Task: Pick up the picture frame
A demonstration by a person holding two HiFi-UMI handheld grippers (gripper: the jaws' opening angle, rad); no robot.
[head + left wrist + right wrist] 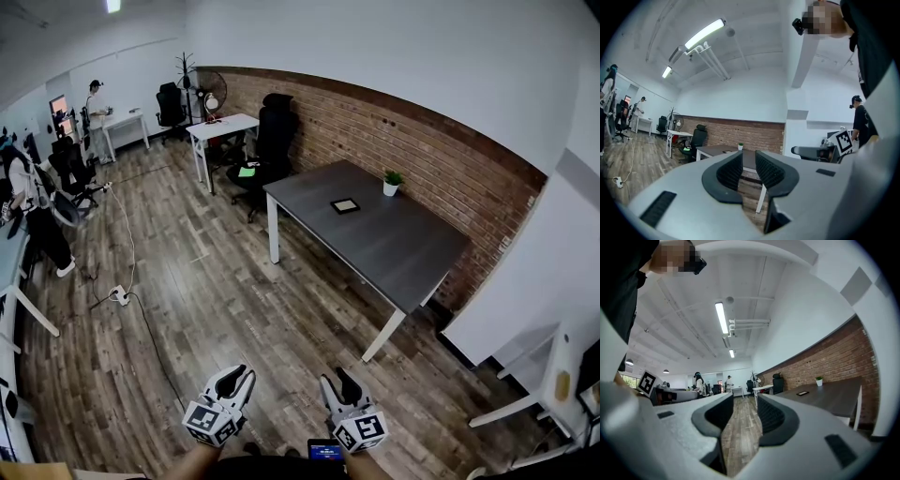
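The picture frame [345,205] is a small dark rectangle lying flat on the grey table [394,248], near a small potted plant [393,183]. Both grippers hang low over the wooden floor, well short of the table. My left gripper [241,373] has its jaws a narrow gap apart with nothing between them. My right gripper [337,378] is open wider and also empty. In the left gripper view the frame [726,151] is tiny, just left of the left gripper [749,159]. In the right gripper view the frame [802,393] lies right of the right gripper [745,404].
A brick wall [441,150] runs behind the table. Black office chairs [272,141] and a white desk [222,127] stand beyond it. A power strip [119,296] and its cable lie on the floor at left. People stand at the far left. White furniture [544,384] sits at right.
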